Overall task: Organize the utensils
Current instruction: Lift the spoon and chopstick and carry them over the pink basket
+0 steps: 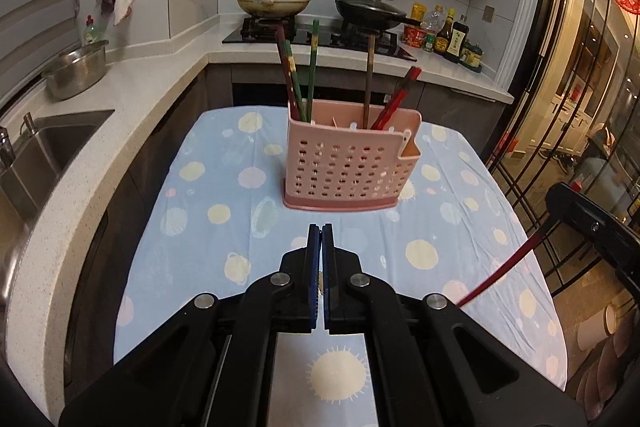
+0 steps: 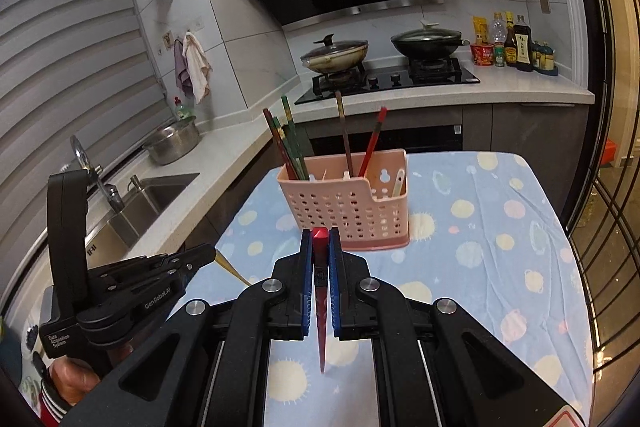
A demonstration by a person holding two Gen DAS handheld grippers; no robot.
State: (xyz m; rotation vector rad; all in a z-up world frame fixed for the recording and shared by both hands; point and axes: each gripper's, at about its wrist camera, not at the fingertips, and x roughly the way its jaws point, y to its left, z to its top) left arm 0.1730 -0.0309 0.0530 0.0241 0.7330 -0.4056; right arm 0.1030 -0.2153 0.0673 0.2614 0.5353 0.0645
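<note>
The right gripper [image 2: 320, 259] is clamped on a red chopstick [image 2: 322, 327], its tip angling down toward the counter [image 2: 480, 227]. The left gripper [image 1: 321, 251] sits pressed together, seemingly empty. Beyond stands the pink utensil holder [image 2: 344, 211], already crowded with chopsticks [image 2: 290, 143]. The held stick may pivot between the pads and catch the holder's rim, tipping it.

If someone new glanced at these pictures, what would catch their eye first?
Probably the pink perforated utensil holder standing on the spotted blue tablecloth, with chopsticks sticking up from it. Next, the red chopstick clamped in the right gripper, just in front of the holder.
</note>
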